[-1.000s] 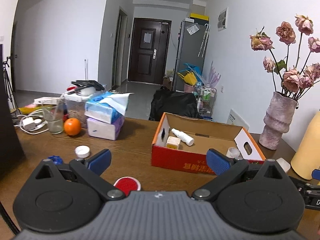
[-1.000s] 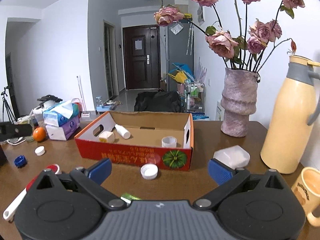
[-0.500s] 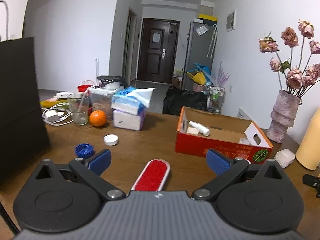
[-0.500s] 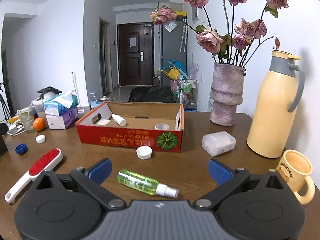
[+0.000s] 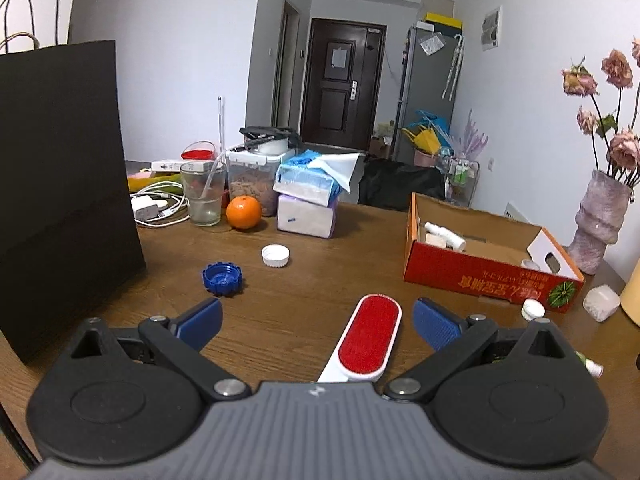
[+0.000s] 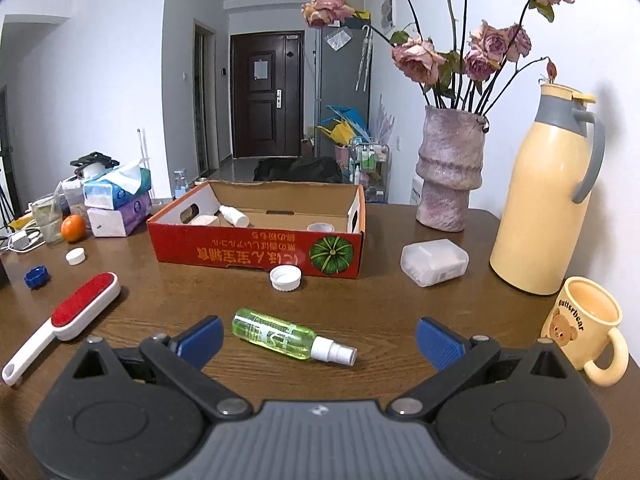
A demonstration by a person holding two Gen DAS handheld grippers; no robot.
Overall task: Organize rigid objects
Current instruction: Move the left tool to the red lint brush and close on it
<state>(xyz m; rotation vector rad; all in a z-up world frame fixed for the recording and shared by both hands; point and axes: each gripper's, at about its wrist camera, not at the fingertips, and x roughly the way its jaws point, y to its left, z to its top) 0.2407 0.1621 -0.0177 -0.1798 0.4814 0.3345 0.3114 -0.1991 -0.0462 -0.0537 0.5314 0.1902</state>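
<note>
A red cardboard box (image 6: 256, 254) (image 5: 480, 276) stands mid-table and holds a white bottle (image 6: 234, 216) and small jars. A red-and-white lint brush (image 5: 370, 338) (image 6: 72, 312) lies between the open fingers of my left gripper (image 5: 316, 322), untouched. A green spray bottle (image 6: 286, 334) lies flat between the open fingers of my right gripper (image 6: 320, 336). Loose on the table are a white cap (image 6: 285, 278), a second white cap (image 5: 275, 255), a blue cap (image 5: 222, 278) and a clear plastic container (image 6: 434, 262).
A tall black paper bag (image 5: 60, 184) stands at the left. Tissue packs (image 5: 308, 200), an orange (image 5: 243, 212), a glass (image 5: 202, 196) and cables sit behind. On the right stand a flower vase (image 6: 448, 172), a cream thermos (image 6: 544, 200) and a bear mug (image 6: 588, 324).
Both grippers have drawn back from the box and stayed open. The lint brush and the green spray bottle have come into view in front of them.
</note>
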